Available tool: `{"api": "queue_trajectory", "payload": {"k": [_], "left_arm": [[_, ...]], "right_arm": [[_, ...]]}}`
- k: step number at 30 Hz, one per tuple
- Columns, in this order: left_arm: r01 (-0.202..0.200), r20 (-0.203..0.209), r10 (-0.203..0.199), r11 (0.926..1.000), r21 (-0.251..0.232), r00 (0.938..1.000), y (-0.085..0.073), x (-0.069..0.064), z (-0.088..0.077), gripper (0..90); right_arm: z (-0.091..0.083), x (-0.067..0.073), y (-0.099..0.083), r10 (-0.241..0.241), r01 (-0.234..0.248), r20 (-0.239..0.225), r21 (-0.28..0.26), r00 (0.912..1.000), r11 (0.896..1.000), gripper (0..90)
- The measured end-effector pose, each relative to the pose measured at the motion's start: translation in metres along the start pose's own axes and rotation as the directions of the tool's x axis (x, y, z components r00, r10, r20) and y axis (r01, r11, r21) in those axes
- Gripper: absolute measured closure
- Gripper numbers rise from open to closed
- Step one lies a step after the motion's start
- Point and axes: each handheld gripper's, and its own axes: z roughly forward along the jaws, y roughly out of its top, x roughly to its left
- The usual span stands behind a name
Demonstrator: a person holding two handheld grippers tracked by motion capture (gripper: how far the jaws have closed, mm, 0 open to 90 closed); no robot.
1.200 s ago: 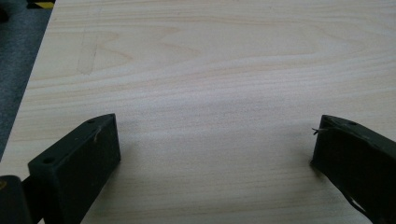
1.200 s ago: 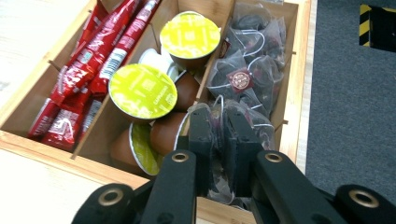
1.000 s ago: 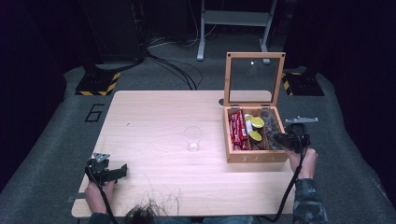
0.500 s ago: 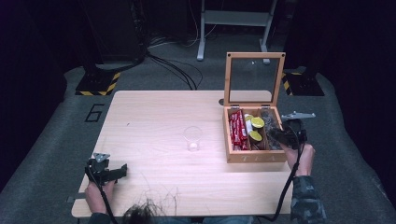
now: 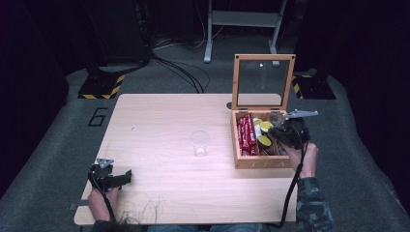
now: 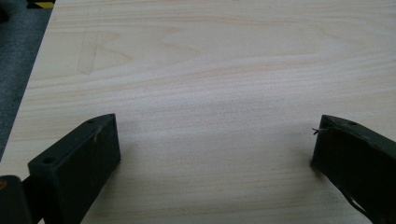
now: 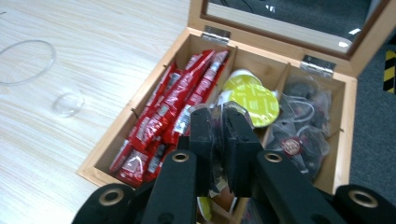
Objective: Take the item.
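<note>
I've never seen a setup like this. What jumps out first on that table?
The open wooden tea box with a glass lid at the table's right side stands out, packed with red sachets, yellow-green lidded pods and clear-wrapped dark packets. The right tongs are over it, pinched shut on a clear-wrapped packet. A clear plastic cup stands mid-table, and the left tongs rest open near the front left corner.

The right tool [image 7: 217, 122] pinches a clear packet [image 7: 216, 140] above the wooden box [image 7: 135, 105].
</note>
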Motion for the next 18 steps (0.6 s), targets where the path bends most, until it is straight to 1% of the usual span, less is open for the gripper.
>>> {"api": "queue_trajectory", "payload": {"k": [3,4,7,9,11,13,14,16,18], "left_arm": [[0.0,0.0,0.0,1.0,0.0,1.0,0.0,0.0,0.0,0.5],[0.0,0.0,0.0,1.0,0.0,1.0,0.0,0.0,0.0,0.5],[0.0,0.0,0.0,1.0,0.0,1.0,0.0,0.0,0.0,0.5],[-0.005,-0.001,0.005,1.0,0.001,1.0,0.0,0.0,0.0,0.5],[0.0,0.0,0.0,1.0,0.0,1.0,0.0,0.0,0.0,0.5],[0.0,0.0,0.0,1.0,0.0,1.0,0.0,0.0,0.0,0.5],[0.0,0.0,0.0,1.0,0.0,1.0,0.0,0.0,0.0,0.5],[0.0,0.0,0.0,1.0,0.0,1.0,0.0,0.0,0.0,0.5],[0.0,0.0,0.0,1.0,0.0,1.0,0.0,0.0,0.0,0.5]], "right_arm": [[0.002,0.006,0.005,-0.001,0.001,-0.015,-0.005,0.9999,1.0,82.9],[0.002,0.009,0.007,-0.017,0.017,-0.02,-0.005,0.9997,1.0,83.0],[0.003,0.012,0.011,-0.018,0.018,-0.031,-0.01,0.9994,1.0,83.0],[0.004,0.014,0.013,-0.031,0.031,-0.038,-0.014,0.9988,0.999,83.0],[0.004,0.017,0.015,-0.038,0.037,-0.045,-0.014,0.9983,0.999,83.0],[0.005,0.021,0.018,-0.036,0.035,-0.055,-0.021,0.9979,0.999,83.0],[0.005,0.022,0.019,-0.048,0.047,-0.06,-0.021,0.997,0.999,83.0],[0.006,0.026,0.021,-0.054,0.053,-0.07,-0.022,0.996,0.998,83.0],[0.008,0.03,0.023,-0.049,0.047,-0.08,-0.025,0.9956,0.999,83.0]]}}
